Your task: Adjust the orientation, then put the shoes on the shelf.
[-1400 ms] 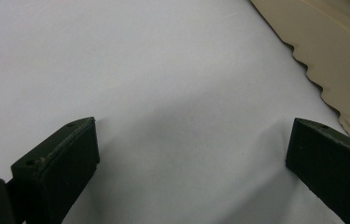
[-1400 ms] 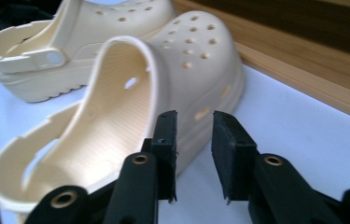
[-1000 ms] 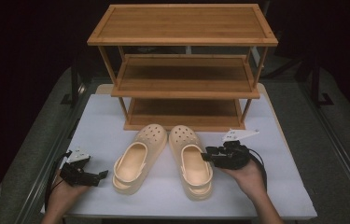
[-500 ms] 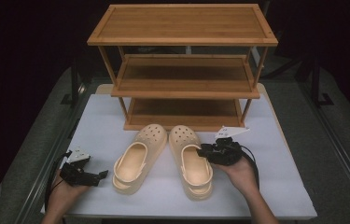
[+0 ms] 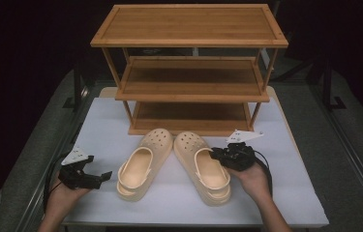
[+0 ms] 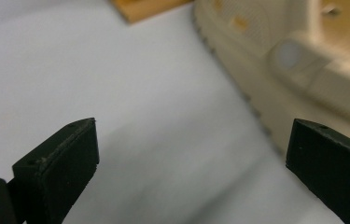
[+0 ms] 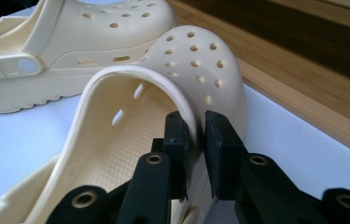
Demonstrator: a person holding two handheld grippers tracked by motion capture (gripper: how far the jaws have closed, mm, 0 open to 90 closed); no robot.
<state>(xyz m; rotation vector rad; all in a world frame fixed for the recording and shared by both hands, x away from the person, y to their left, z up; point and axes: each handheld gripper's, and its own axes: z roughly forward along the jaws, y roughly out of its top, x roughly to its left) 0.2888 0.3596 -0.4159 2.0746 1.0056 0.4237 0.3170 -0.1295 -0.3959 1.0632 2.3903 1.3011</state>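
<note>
my right tongs (image 7: 194,140) were clamped on the side wall of the right clog (image 5: 203,166), its toe pointing toward the rack (image 5: 190,72) straight ahead; my left tongs (image 5: 84,178) stood apart beside the left clog (image 5: 143,164) on the worktop (image 5: 290,193)

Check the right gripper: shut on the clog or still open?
Shut on it. In the right gripper view, the right gripper has both jaws pinching the side wall of the right clog.
</note>
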